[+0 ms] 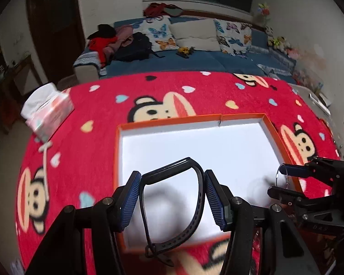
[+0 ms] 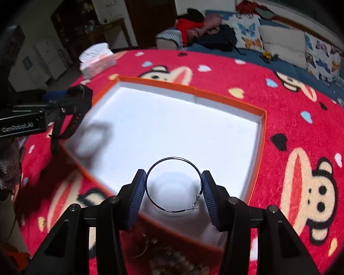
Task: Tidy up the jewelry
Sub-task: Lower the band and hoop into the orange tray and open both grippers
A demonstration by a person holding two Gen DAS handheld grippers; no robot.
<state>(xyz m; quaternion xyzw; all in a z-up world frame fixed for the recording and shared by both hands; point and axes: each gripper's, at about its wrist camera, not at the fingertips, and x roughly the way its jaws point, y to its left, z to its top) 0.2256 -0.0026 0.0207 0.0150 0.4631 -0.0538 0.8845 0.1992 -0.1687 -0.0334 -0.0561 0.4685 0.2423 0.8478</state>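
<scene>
An orange-rimmed box with a white inside [image 1: 167, 121] [image 2: 262, 123] lies on the red cartoon-monkey cloth. My left gripper [image 1: 172, 178] is shut on a dark blue watch-style wristband [image 1: 198, 197], held above the box's near left part; the band also shows in the right wrist view [image 2: 73, 123]. My right gripper [image 2: 173, 178] is shut on a thin metal hoop earring [image 2: 172, 159], held above the box's near edge. The right gripper also shows in the left wrist view [image 1: 284, 178] with the hoop [image 1: 279, 171].
A tissue box [image 1: 48, 112] [image 2: 96, 60] stands at the cloth's far left. Blurred beaded jewelry [image 2: 172, 259] lies on the cloth below the right gripper. A blue sofa [image 1: 195, 61] with cushions and clothes stands behind the table.
</scene>
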